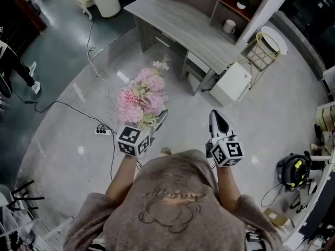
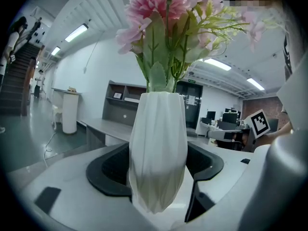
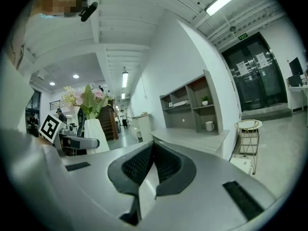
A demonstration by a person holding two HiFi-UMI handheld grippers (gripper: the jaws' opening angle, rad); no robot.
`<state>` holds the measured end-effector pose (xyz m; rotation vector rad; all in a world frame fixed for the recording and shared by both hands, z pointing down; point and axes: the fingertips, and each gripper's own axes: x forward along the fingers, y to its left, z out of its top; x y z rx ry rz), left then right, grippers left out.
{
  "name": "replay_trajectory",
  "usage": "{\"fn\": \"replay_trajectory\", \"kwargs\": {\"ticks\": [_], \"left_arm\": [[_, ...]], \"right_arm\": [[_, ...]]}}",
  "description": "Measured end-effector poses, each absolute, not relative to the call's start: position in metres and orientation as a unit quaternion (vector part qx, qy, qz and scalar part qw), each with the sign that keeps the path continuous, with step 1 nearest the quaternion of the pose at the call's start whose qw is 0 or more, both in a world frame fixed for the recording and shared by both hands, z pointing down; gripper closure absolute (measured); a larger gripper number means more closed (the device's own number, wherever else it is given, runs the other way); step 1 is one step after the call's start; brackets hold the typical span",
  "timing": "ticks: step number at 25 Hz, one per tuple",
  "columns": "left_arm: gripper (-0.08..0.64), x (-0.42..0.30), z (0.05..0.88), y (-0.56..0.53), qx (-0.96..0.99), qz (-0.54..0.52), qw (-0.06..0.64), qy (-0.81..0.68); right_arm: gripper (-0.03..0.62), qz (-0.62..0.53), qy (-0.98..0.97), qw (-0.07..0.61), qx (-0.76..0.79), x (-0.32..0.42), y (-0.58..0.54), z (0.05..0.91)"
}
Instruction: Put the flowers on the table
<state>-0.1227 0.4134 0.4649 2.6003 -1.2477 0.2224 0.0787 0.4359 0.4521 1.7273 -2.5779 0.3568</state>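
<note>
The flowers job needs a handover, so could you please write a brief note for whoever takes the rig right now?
Left gripper: shut on the white vase, held upright, with the pink flowers in it.
Right gripper: jaws together, nothing between them.
Grey table: ahead of the person across open floor, apart from the vase.
Done: the vase is picked up and in hand.
Left: carry it to the table, set it down upright on a bare part of the top, then open the left gripper.
</note>
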Motion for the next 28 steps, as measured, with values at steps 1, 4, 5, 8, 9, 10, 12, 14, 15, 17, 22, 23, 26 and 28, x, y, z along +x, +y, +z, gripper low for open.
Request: {"fn": "replay_trajectory", "kwargs": {"ticks": [1, 4, 5, 8, 9, 10, 12, 14, 15, 17, 22, 23, 26, 28], "left_arm": [[0.201, -0.125, 0.465, 0.410, 0.892, 0.075, 0.125, -0.427], [0.201, -0.126, 0.467, 0.398, 0.893, 0.074, 0.128, -0.425], [0.201, -0.125, 0.469, 0.392, 0.893, 0.074, 0.129, -0.426], [0.201, -0.124, 0.474, 0.370, 0.891, 0.072, 0.132, -0.428], [0.201, -0.126, 0.475, 0.360, 0.891, 0.071, 0.134, -0.428], [0.201, -0.128, 0.477, 0.350, 0.890, 0.071, 0.136, -0.429], [0.201, -0.130, 0.479, 0.330, 0.889, 0.071, 0.138, -0.431], [0.201, -0.131, 0.482, 0.309, 0.888, 0.071, 0.139, -0.433], [0.201, -0.131, 0.483, 0.298, 0.887, 0.071, 0.139, -0.434], [0.201, -0.132, 0.484, 0.271, 0.887, 0.072, 0.139, -0.435], [0.201, -0.120, 0.477, 0.184, 0.883, 0.076, 0.142, -0.442], [0.201, -0.115, 0.473, 0.167, 0.883, 0.075, 0.140, -0.442], [0.201, -0.100, 0.463, 0.116, 0.884, 0.072, 0.136, -0.441], [0.201, -0.091, 0.458, 0.086, 0.883, 0.065, 0.139, -0.443]], "right_arm": [[0.606, 0.113, -0.827, 0.011, 0.551, 0.075, 0.432, 0.451], [0.606, 0.109, -0.830, 0.016, 0.547, 0.071, 0.417, 0.450], [0.606, 0.110, -0.830, 0.016, 0.547, 0.073, 0.411, 0.452], [0.606, 0.110, -0.831, 0.017, 0.545, 0.075, 0.384, 0.456], [0.606, 0.110, -0.832, 0.016, 0.544, 0.073, 0.372, 0.457], [0.606, 0.109, -0.833, 0.016, 0.543, 0.071, 0.360, 0.458], [0.606, 0.109, -0.836, 0.016, 0.537, 0.066, 0.336, 0.460], [0.606, 0.109, -0.841, 0.018, 0.530, 0.062, 0.313, 0.464], [0.606, 0.109, -0.843, 0.020, 0.526, 0.061, 0.301, 0.465], [0.606, 0.106, -0.848, 0.023, 0.518, 0.058, 0.273, 0.465], [0.606, 0.112, -0.854, 0.035, 0.506, 0.071, 0.189, 0.464], [0.606, 0.112, -0.856, 0.036, 0.504, 0.075, 0.171, 0.462], [0.606, 0.110, -0.859, 0.036, 0.499, 0.086, 0.121, 0.455], [0.606, 0.108, -0.861, 0.034, 0.496, 0.093, 0.090, 0.450]]}}
